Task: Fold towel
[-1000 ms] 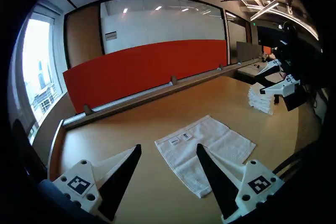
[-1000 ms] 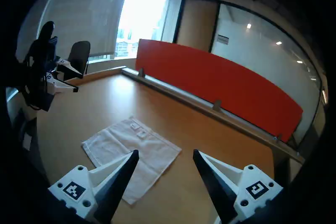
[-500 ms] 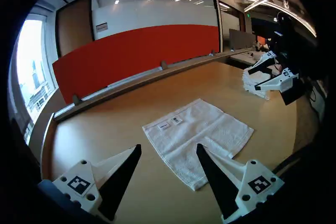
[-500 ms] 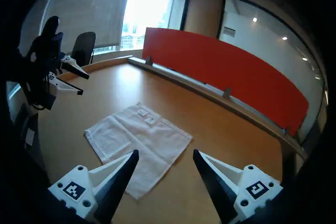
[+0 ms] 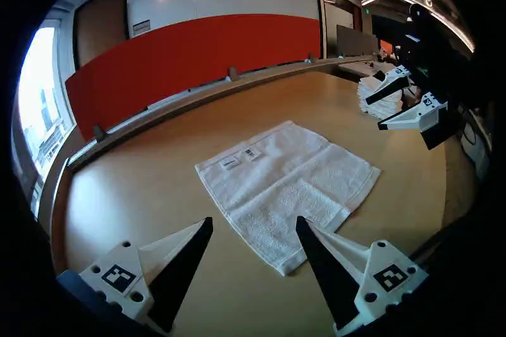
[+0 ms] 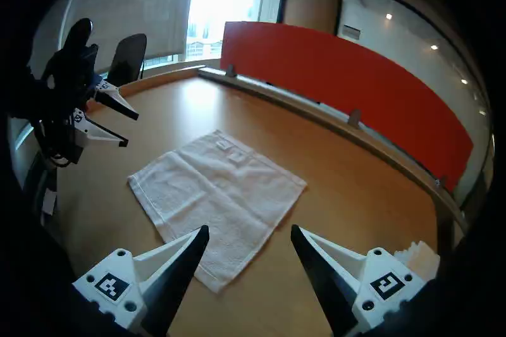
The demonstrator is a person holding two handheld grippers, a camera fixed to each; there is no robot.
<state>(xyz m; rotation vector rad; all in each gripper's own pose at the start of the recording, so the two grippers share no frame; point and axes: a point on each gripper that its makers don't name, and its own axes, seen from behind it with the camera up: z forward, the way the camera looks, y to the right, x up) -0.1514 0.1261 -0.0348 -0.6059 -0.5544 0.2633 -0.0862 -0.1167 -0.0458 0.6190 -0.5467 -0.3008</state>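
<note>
Your left hand-held gripper has its two fingers spread wide apart, pointing straight at the near edge of the towel. The towel lies flat and opened out on the wooden worktop, white and roughly square, and one corner pokes out toward you between the fingertips. Two small labels sit on its far edge, on the side nearest the red divider that runs along the back of the worktop.

Over to your right hand-held gripper: fingers parted just as wide, aimed at the towel from the opposite side, with a towel corner lying just ahead of the left finger. From the right gripper view you can see your left hand-held gripper held off the towel's far corner, above the worktop, jaws spread. From the left gripper view your right one hangs in front of a stack of folded towels near the worktop's end. A dark chair stands under the bright window.
</note>
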